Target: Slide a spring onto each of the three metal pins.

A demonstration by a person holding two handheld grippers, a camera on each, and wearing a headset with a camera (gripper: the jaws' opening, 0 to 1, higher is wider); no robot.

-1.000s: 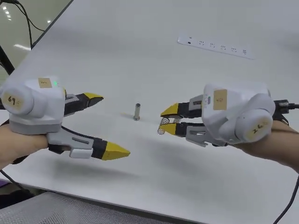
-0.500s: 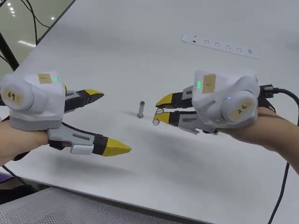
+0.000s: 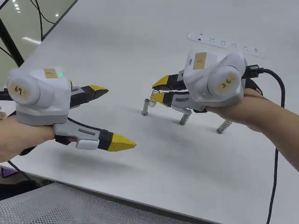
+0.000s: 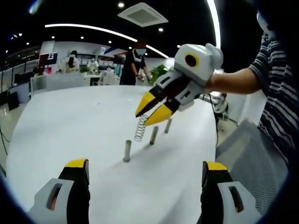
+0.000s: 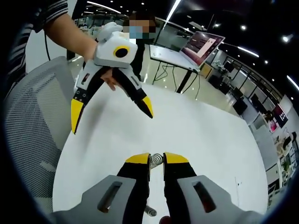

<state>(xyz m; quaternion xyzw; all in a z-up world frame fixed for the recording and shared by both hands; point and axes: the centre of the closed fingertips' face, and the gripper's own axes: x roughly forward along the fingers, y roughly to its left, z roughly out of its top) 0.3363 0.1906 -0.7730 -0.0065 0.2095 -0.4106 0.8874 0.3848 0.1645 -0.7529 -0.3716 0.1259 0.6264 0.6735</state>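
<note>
A bare metal pin (image 3: 145,107) stands upright on the white table (image 3: 140,28). Just above and to its right hangs a small spring (image 3: 153,98), with my right gripper (image 3: 160,91) shut on it. In the right gripper view the spring (image 5: 157,159) sits between the yellow fingertips (image 5: 138,160). Behind this gripper stand two more pins (image 3: 185,116) (image 3: 224,126), each wearing a spring. My left gripper (image 3: 110,115) hovers open to the left of the bare pin, holding nothing. From the left gripper view, the bare pin (image 4: 126,150) is ahead, the held spring (image 4: 140,127) just above it.
A white power strip (image 3: 222,44) lies at the back right of the table. A black cable (image 3: 275,116) trails from the right gripper. The table's near edge and a grey mesh chair (image 3: 56,205) are below the left gripper. People stand in the far background (image 4: 135,65).
My right gripper has lifted and carried the spring left, to just over the bare pin, uncovering two spring-covered pins behind it. The left gripper has stayed open in place.
</note>
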